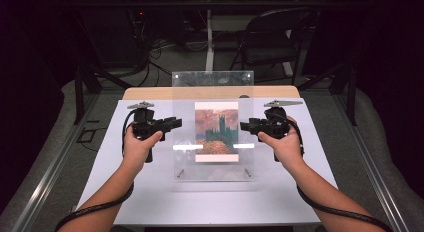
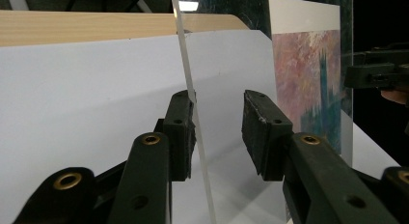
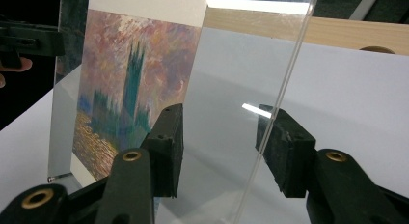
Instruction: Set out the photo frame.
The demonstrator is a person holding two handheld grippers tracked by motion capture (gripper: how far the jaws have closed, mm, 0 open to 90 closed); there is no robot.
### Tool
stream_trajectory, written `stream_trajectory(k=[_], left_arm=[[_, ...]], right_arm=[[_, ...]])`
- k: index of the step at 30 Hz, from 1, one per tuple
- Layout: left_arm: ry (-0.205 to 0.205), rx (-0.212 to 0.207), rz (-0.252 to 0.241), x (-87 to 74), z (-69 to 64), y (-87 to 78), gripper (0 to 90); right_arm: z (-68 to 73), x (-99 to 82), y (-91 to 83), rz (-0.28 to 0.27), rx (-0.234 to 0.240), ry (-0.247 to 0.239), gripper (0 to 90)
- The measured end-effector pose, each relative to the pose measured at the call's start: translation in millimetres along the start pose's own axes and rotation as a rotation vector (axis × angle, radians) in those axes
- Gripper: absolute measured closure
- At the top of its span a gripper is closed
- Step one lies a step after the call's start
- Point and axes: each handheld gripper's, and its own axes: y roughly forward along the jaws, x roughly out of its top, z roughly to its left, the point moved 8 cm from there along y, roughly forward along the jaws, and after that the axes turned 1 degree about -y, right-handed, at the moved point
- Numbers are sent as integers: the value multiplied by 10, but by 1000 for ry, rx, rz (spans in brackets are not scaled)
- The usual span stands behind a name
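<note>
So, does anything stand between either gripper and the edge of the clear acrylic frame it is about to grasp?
Nothing visible does. The left gripper is open with the acrylic frame's side edge already between its jaws, close to one pad. The right gripper is open too, straddling the opposite edge. Nothing else lies on the white table near either gripper.

A dim lab or recording workspace. The white-topped bench with a pale wooden far edge (image 1: 150, 157) stands inside a frame of dark metal struts (image 1: 80, 92). Beyond the bench, a black folding chair (image 1: 272, 42) sits on a grey floor strewn with loose black cables (image 1: 155, 54). Behind the chair stands a second light wooden table on a white leg (image 1: 210, 29), with dark equipment showing a small red light (image 1: 141, 14) left of the leg.
</note>
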Motion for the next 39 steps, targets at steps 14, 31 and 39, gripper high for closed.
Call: stream_trajectory(k=[14, 31, 39], left_arm=[[17, -24, -7, -71, -149, -177, 687], [64, -51, -40, -229, -332, -381, 705], [68, -72, -50, -298, -395, -443, 695]], right_arm=[[127, -64, -193, -27, 17, 14, 586], [297, -210, -422, -71, 50, -26, 632], [360, -268, -494, -87, 60, -42, 636]])
